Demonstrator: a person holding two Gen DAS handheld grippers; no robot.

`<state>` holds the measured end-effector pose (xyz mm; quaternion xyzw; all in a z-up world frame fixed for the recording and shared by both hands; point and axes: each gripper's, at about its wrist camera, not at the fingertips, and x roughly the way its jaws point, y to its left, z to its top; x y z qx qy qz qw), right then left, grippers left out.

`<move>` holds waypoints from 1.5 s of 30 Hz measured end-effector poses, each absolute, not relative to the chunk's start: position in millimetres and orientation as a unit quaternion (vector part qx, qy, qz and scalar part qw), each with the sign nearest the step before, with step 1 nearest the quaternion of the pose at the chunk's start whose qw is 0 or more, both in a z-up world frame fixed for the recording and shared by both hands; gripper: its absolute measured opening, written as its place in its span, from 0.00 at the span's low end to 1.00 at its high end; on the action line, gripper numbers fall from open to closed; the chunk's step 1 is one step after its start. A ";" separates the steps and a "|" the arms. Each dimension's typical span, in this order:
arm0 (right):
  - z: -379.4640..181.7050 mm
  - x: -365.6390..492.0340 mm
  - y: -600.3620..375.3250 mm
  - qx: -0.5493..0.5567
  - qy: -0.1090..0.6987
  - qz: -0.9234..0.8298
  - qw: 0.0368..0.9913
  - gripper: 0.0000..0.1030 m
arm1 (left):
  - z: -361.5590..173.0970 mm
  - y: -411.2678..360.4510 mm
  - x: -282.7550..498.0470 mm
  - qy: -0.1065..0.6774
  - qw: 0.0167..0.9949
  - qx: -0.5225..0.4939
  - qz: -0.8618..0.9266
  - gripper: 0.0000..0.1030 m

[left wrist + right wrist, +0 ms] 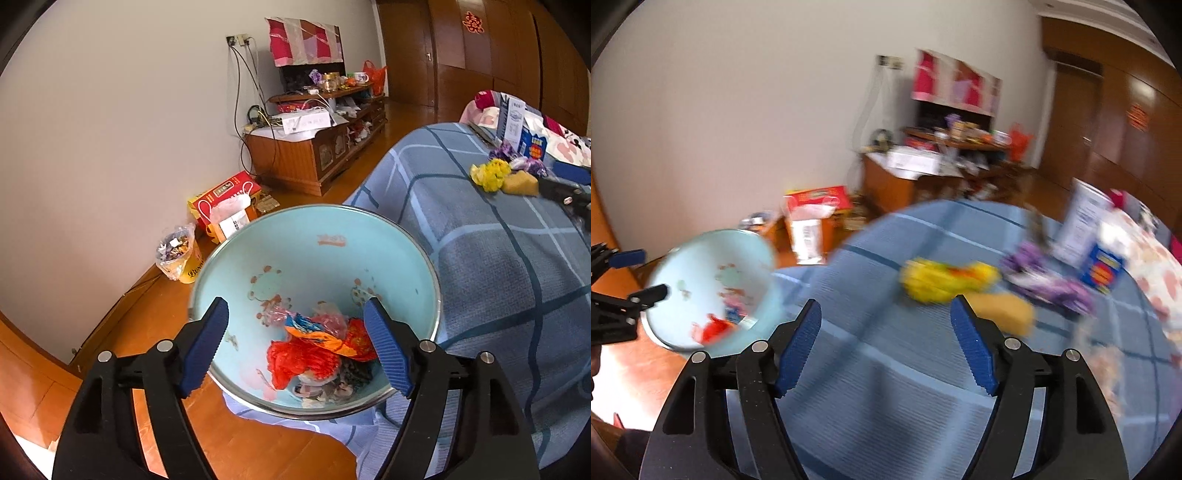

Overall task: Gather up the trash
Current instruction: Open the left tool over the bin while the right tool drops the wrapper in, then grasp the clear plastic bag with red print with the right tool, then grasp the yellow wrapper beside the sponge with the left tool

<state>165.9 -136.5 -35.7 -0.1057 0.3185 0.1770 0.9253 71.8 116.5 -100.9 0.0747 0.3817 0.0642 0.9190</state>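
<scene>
Left wrist view, pale-blue basin (399,258) holding crumpled wrappers (317,347), both tongs apart.

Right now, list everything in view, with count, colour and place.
basin: one, pale blue, at the bed's edge, trash inside
trash in basin: several pieces, red and orange
yellow wrapper: one, on the bedspread
tan piece: one, beside the yellow wrapper
purple wrappers: a few, behind them
blue carton: one, on the bed
bedspread: one, blue checked
red box: one, on the floor by the wall
left gripper: open, over the basin
right gripper: open, above the bedspread
</scene>
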 end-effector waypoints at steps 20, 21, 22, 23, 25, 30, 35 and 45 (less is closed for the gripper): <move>-75.5 189.0 -322.8 -0.018 0.444 0.042 0.895 0.28 | -102.0 55.1 104.8 0.374 0.922 0.100 0.024 0.79; -74.1 187.6 -322.7 -0.015 0.441 0.044 0.896 0.27 | -100.3 49.9 106.6 0.372 0.922 0.101 0.019 0.79; -71.5 183.8 -323.7 -0.012 0.435 0.046 0.899 0.27 | -99.2 46.2 108.4 0.371 0.923 0.103 0.016 0.79; -68.2 180.7 -323.6 -0.011 0.428 0.044 0.902 0.27 | -98.0 40.9 110.8 0.369 0.924 0.105 0.011 0.79; -62.2 174.2 -328.7 -0.005 0.415 0.039 0.909 0.27 | -94.6 28.0 117.0 0.364 0.925 0.108 0.000 0.79; -50.1 170.2 -351.4 0.002 0.395 0.007 0.919 0.27 | -90.6 -1.6 134.2 0.355 0.927 0.118 -0.019 0.79; -46.2 170.2 -378.3 0.006 0.387 -0.025 0.922 0.27 | -87.2 -35.0 157.5 0.346 0.928 0.129 -0.041 0.79; -49.1 164.6 -416.3 0.028 0.380 -0.051 0.923 0.27 | -84.1 -99.1 204.3 0.330 0.929 0.154 -0.072 0.79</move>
